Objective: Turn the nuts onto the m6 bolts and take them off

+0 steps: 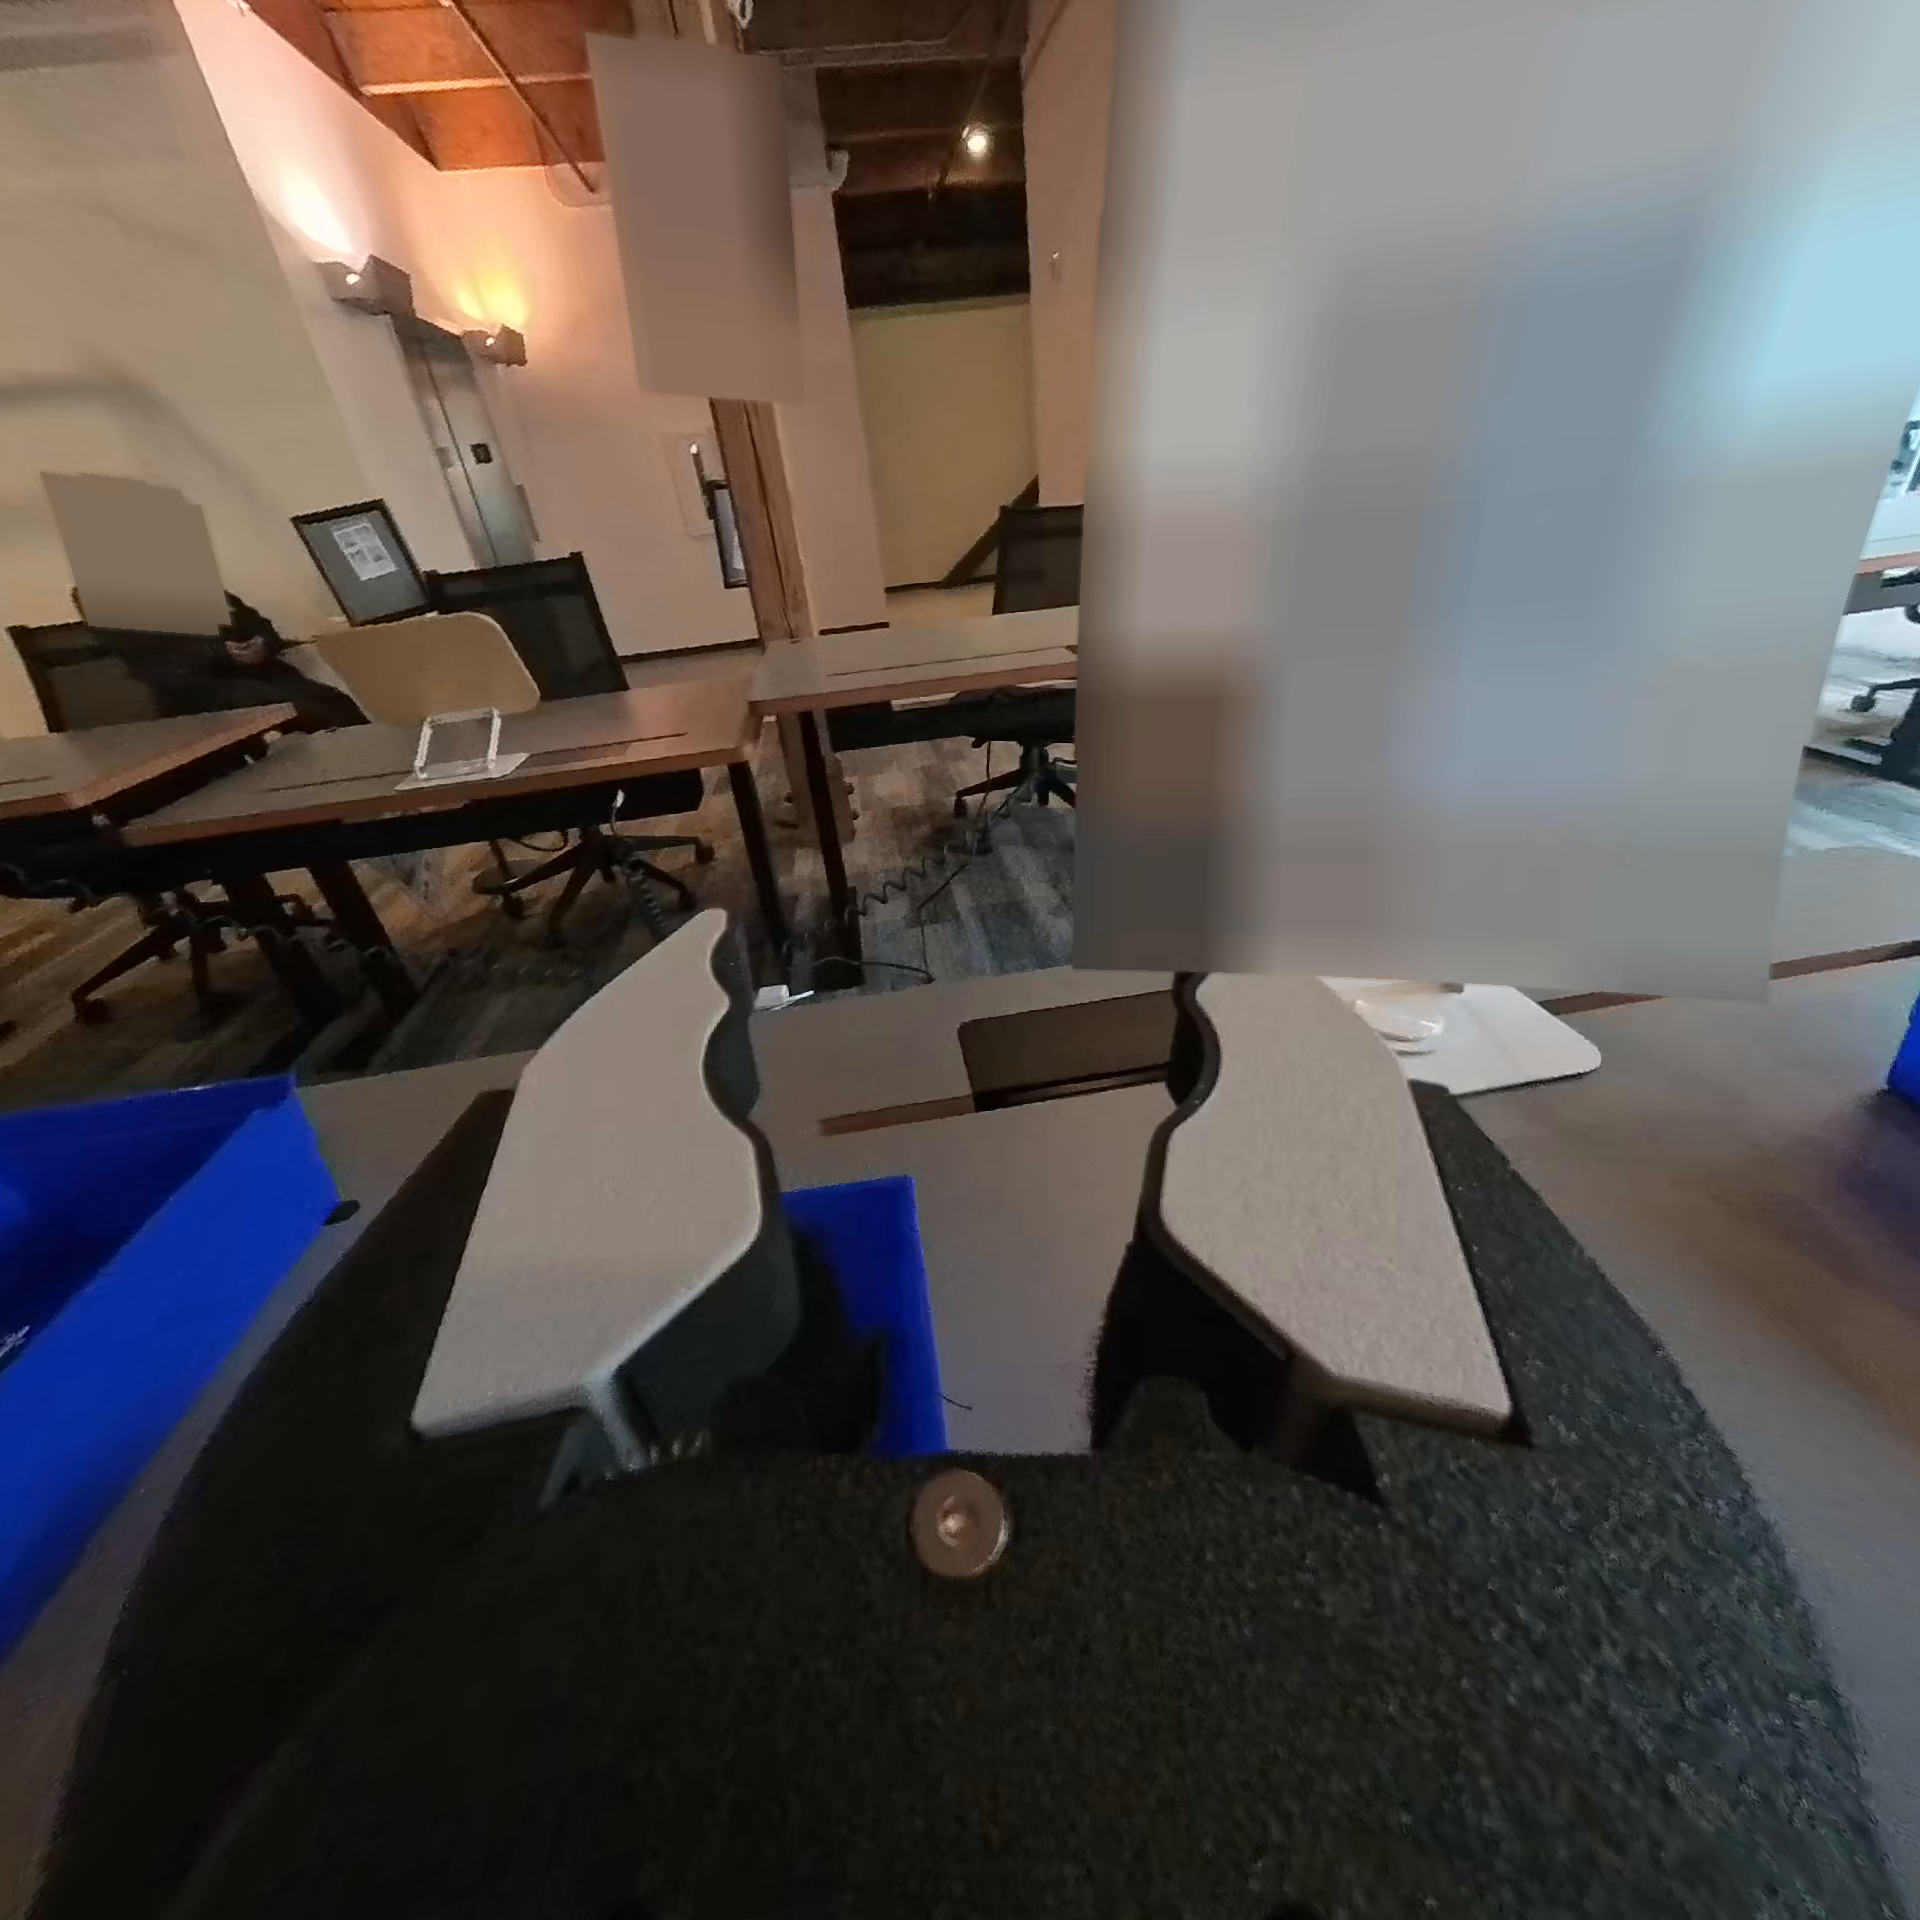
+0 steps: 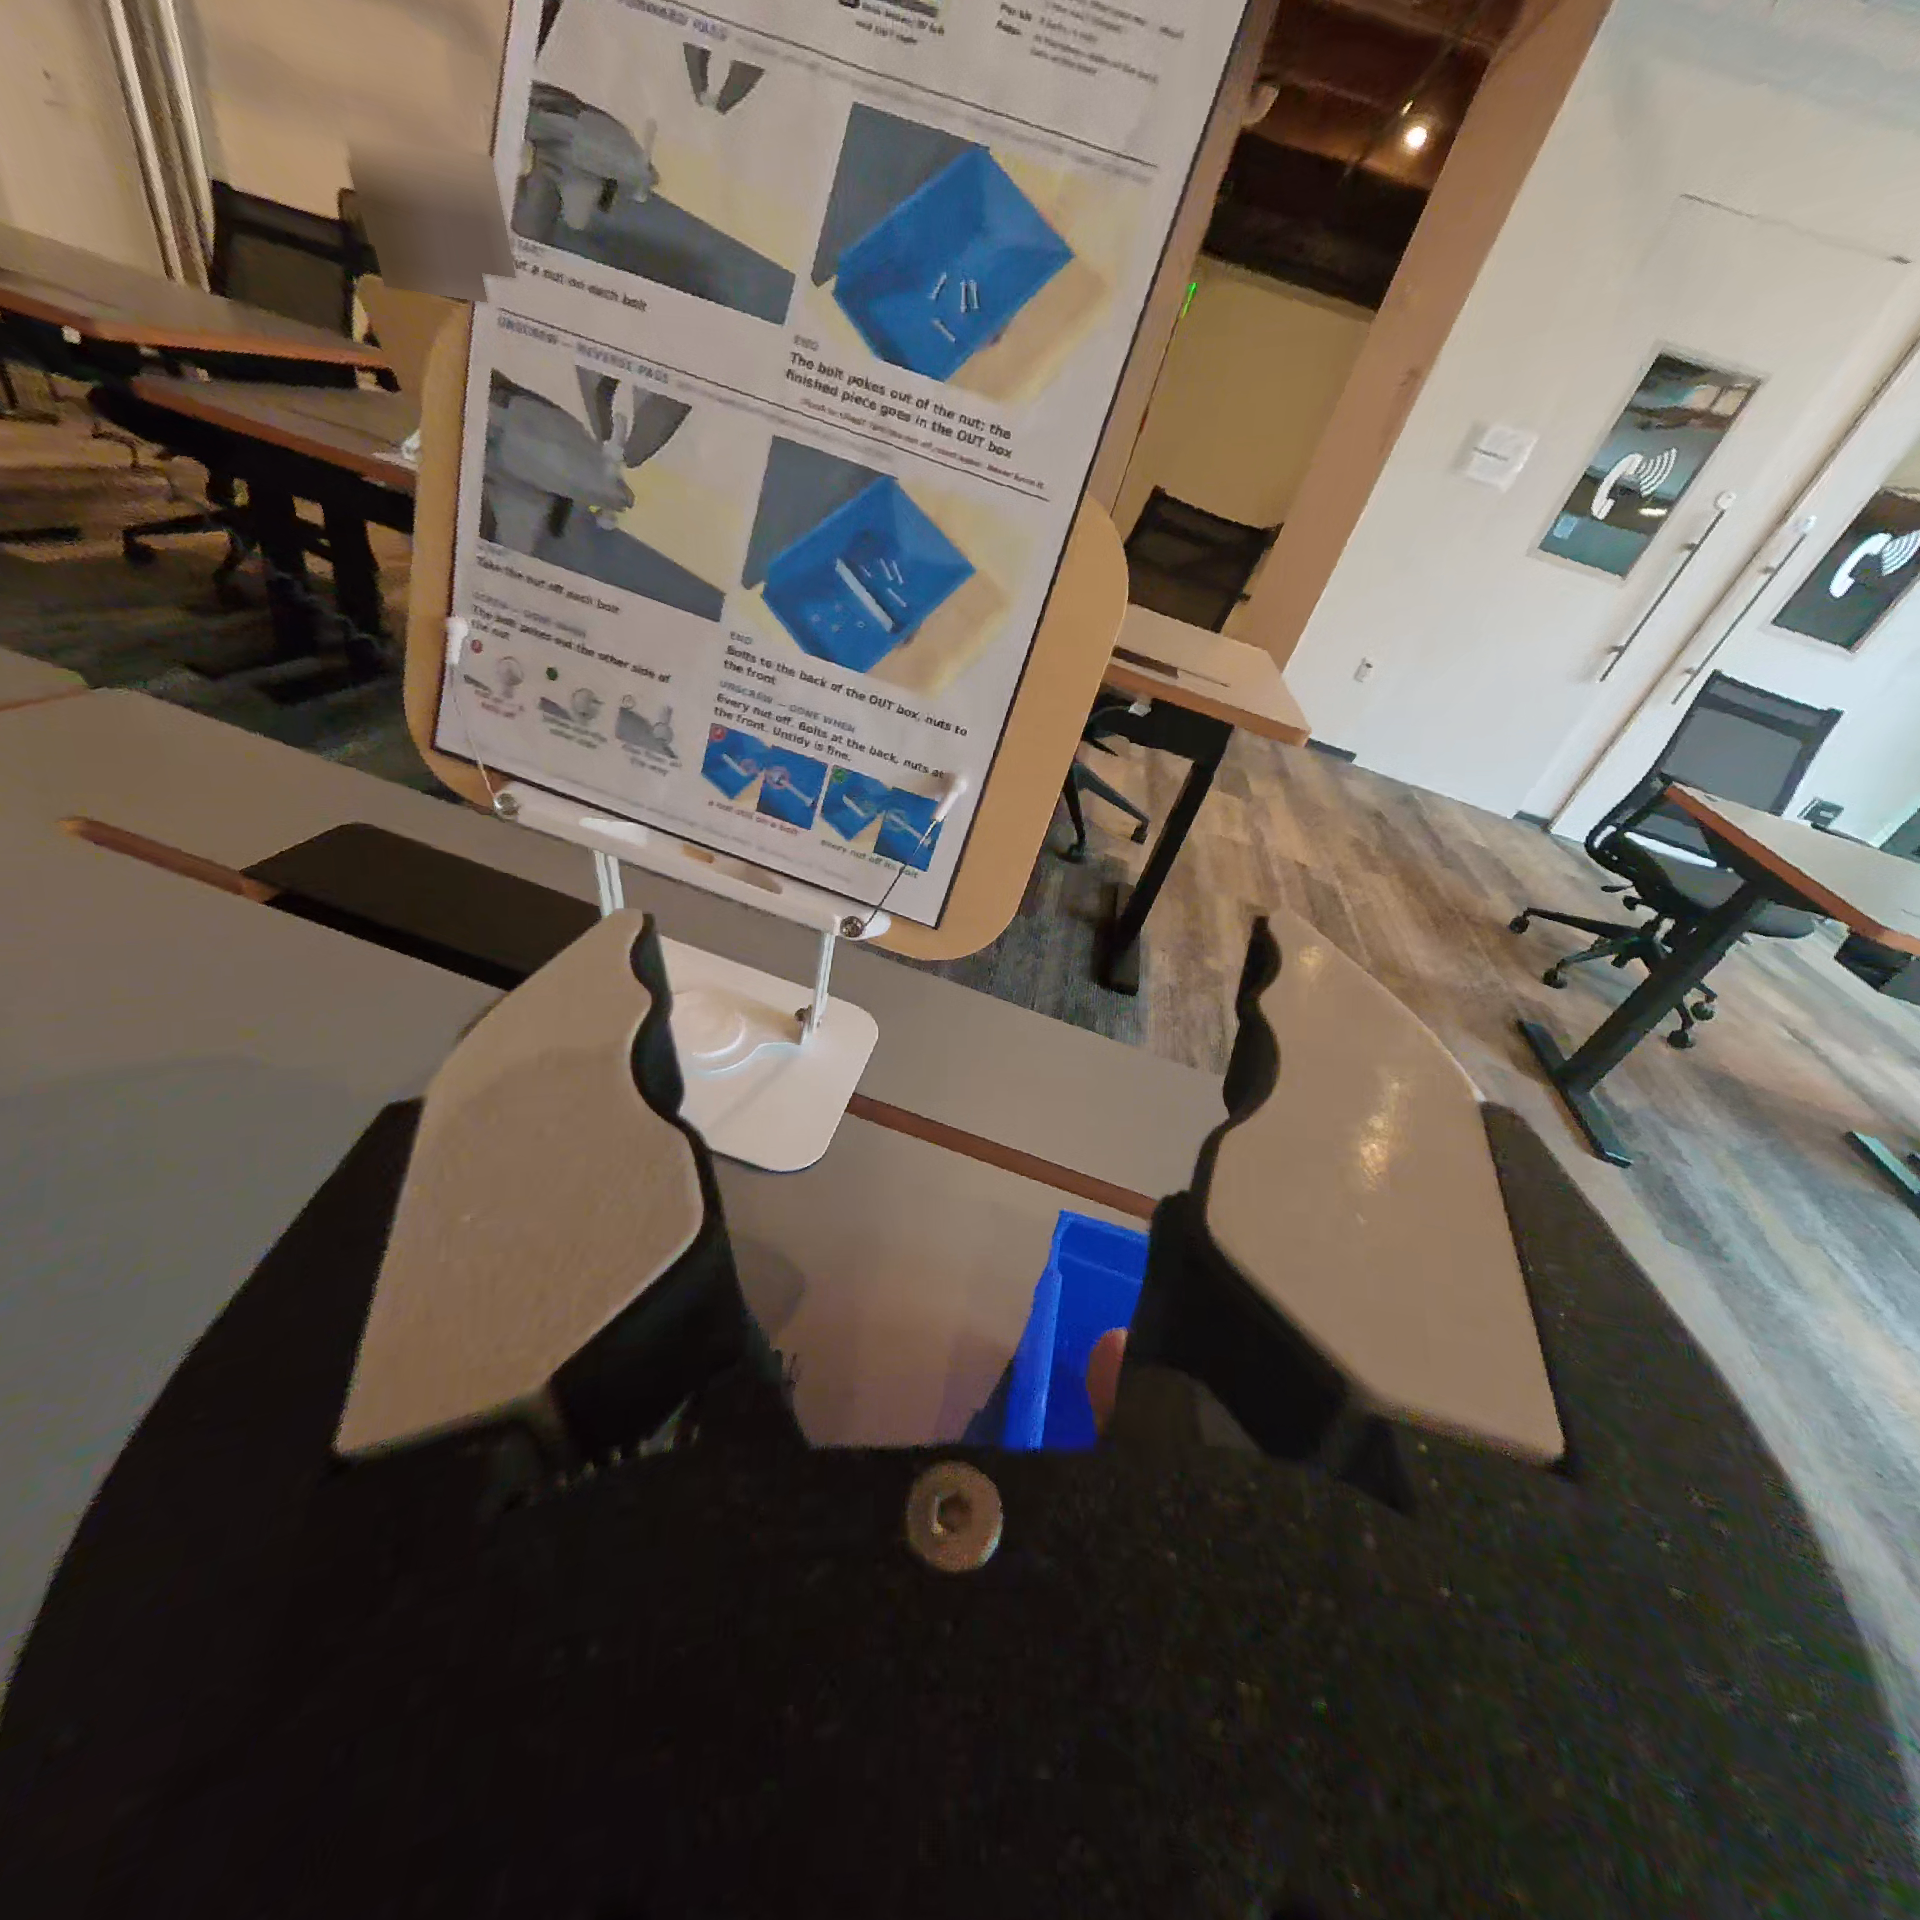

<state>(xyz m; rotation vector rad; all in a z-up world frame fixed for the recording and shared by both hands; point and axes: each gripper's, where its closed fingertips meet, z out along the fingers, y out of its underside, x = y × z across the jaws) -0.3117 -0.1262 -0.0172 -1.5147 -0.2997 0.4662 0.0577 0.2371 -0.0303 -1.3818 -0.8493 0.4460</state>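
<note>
Nuts and m6 bolts: none visible in either view. Left gripper (image 1: 961, 997) and right gripper (image 2: 951, 997) both spread wide, empty, held level over grey desk (image 1: 1039, 1226). Judged between pieces; next, tip toward blue plastic bins (image 1: 156, 1268) to find one.

Dim warm wall lamps (image 1: 488, 312), brighter daylight glare on right gripper's (image 2: 951, 997) finger, fisheye-bent, softly blurred edges.

Blue bin (image 2: 1081, 1340) mostly behind fingers (image 2: 1351, 1195)
</note>
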